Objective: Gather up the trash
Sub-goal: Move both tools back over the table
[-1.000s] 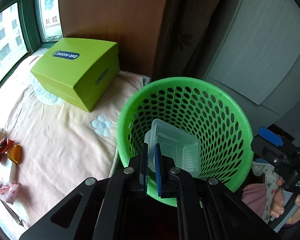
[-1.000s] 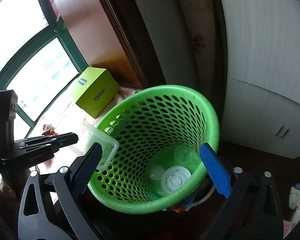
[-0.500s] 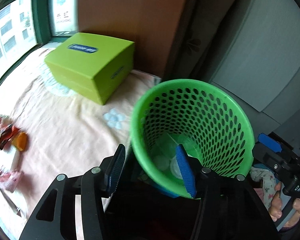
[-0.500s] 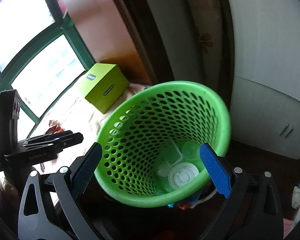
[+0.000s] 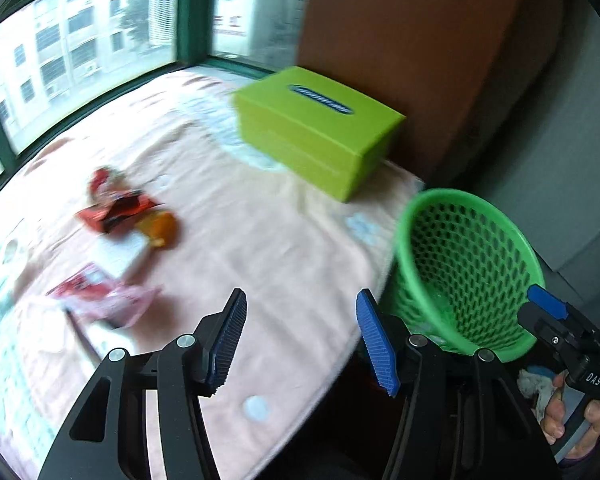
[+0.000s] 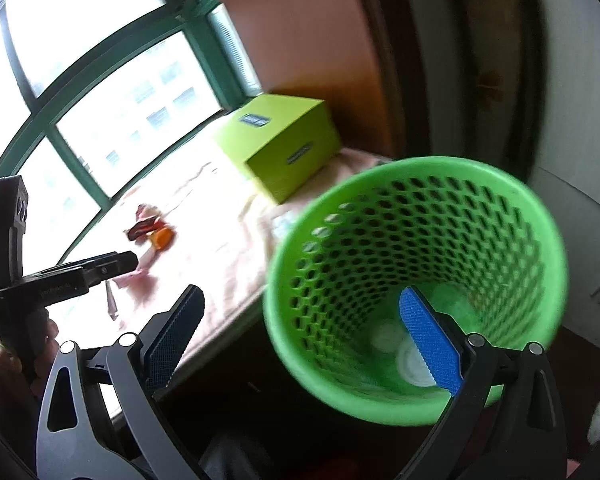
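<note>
A green perforated waste basket (image 5: 472,272) (image 6: 416,280) stands beside the bed's edge with clear plastic cups and lids (image 6: 412,356) at its bottom. On the pink bedsheet (image 5: 268,248) lie a red wrapper (image 5: 116,208), an orange piece (image 5: 158,228), a white packet (image 5: 120,254) and a pink wrapper (image 5: 100,296). My left gripper (image 5: 300,340) is open and empty above the sheet, right of the wrappers. My right gripper (image 6: 300,336) is open and empty, its right finger over the basket's mouth.
A lime green box (image 5: 316,128) (image 6: 284,144) sits on the bed by the brown wall. Green-framed windows (image 5: 80,52) run along the far side. A grey cabinet (image 6: 580,160) stands behind the basket. The view is motion-blurred.
My left gripper opened and dropped the clear plastic container into the basket, then swung left over the bed toward the wrappers. My right gripper shifted left, its right finger now over the basket.
</note>
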Tool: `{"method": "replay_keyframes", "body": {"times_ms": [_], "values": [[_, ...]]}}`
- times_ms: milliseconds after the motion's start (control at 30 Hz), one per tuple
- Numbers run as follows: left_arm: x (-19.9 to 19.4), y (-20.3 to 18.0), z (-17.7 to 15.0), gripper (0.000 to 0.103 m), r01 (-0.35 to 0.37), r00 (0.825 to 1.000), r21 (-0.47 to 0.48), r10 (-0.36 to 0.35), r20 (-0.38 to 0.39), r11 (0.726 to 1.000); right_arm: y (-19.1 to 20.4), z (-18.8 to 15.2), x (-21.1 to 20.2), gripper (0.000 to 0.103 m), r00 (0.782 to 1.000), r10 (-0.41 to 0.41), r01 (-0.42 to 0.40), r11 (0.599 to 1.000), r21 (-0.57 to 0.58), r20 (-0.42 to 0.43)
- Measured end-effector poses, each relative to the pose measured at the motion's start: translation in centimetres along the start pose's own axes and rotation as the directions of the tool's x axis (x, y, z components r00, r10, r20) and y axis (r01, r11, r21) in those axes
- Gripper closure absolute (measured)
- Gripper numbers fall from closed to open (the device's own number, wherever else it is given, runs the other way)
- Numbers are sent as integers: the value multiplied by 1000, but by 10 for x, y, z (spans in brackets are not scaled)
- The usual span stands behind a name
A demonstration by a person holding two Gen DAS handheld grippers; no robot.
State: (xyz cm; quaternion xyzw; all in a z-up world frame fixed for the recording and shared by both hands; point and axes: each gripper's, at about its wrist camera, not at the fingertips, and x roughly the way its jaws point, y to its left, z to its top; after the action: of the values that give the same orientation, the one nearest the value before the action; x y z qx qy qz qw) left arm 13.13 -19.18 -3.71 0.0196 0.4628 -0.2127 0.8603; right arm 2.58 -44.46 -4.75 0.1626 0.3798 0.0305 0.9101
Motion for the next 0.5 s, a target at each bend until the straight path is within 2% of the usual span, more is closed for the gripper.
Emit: {"method": "replay_keyframes", "body": {"times_ms": [267, 500], "values": [[-27, 76, -14, 46, -93, 995, -128, 97, 22, 987, 45, 7, 27, 6, 996, 74, -77, 995, -64, -42], [-43, 144, -29, 46, -174, 983, -251, 183, 11, 952, 88, 7, 52, 6, 988, 127, -139, 982, -126, -92]]}}
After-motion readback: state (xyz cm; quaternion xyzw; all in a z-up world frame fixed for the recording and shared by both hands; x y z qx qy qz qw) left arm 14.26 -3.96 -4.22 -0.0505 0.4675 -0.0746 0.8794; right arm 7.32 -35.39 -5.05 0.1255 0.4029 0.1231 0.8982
